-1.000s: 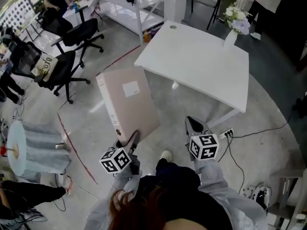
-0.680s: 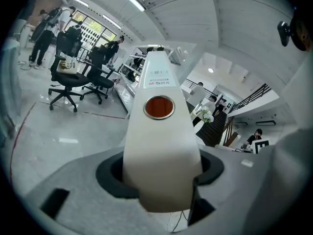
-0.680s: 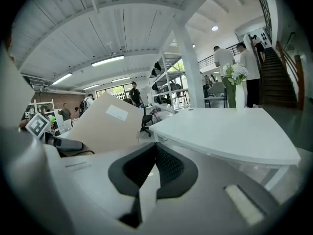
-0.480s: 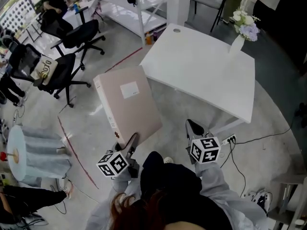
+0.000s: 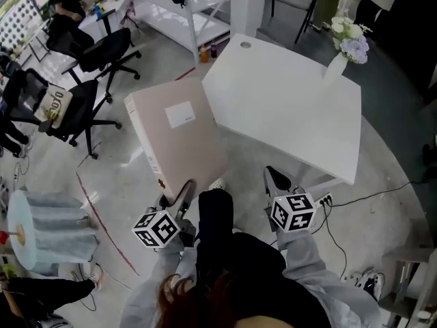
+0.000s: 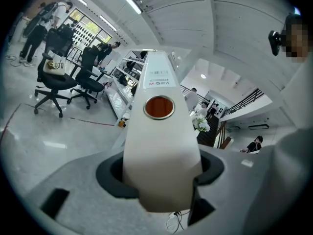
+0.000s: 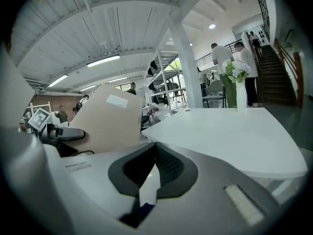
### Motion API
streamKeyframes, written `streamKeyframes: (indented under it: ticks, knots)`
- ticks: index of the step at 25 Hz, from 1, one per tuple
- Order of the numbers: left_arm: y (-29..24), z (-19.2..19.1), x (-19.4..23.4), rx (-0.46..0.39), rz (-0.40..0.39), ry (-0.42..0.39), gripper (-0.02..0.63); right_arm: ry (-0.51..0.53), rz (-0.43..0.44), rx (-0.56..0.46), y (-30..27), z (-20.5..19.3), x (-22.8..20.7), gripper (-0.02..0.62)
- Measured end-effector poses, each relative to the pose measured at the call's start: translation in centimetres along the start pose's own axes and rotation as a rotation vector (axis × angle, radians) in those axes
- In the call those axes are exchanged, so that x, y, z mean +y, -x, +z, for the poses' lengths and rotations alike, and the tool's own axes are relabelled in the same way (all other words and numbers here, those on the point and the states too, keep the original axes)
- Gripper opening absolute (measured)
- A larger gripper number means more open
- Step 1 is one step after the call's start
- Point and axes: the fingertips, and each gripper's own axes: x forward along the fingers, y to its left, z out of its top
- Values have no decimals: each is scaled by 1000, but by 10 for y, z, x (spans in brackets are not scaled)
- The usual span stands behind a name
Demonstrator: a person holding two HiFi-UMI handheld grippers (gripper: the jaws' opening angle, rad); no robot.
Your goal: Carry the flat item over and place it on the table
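Observation:
A flat beige ring binder [image 5: 181,142] with a white label hangs over the floor, tilted. Its far corner reaches the left edge of the white table [image 5: 287,101]. My left gripper [image 5: 184,193] is shut on the binder's near end. In the left gripper view the binder's [image 6: 159,146] white spine with a round finger hole fills the space between the jaws of the left gripper [image 6: 160,173]. My right gripper [image 5: 275,180] hangs below the table's near edge, jaws together and holding nothing. From the right gripper [image 7: 146,180] the binder [image 7: 105,119] shows at left, the table [image 7: 230,131] ahead.
A white vase of flowers [image 5: 345,39] stands at the table's far right corner. Black office chairs [image 5: 75,101] and white shelving [image 5: 184,5] stand at left and back. A power strip and cable [image 5: 324,193] lie under the table's near corner. People stand in the background.
Both grippers and the binder have moved forward toward the table. The binder's far corner, earlier apart from the table's left edge, now reaches it.

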Motion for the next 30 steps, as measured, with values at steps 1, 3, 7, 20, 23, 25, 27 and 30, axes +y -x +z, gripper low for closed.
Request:
streamKeyframes:
  ticks: [1,3,7,20,23,25,27,30]
  knots:
    - [-11,4,-1,4,-8,1,275,-4,-9,-4,-6,5,-8,14]
    - [-33,13,-1,15,-19,-4,275,-10,-23,-12,-19,17,-22,14]
    - [-78,38,1,42,-28,-19,275,-21,-48,-18,-53,44,-43,12]
    - [-205,124,16,97,-118,-21,276,-39,-134,-58,-149,125,-87,12]
    - [-228,139,21,106,-140,-28,276,-41,-157,-71,-165,137,-96,14]
    - [-241,146,24,112,-150,-30,276,-49,-171,-80,-175,143,-101,14]
    - [-254,152,27,119,-160,-34,276,-53,-186,-85,-183,147,-107,14]
    - [-267,157,32,140,-186,-31,276,-62,-208,-83,-195,147,-115,14]
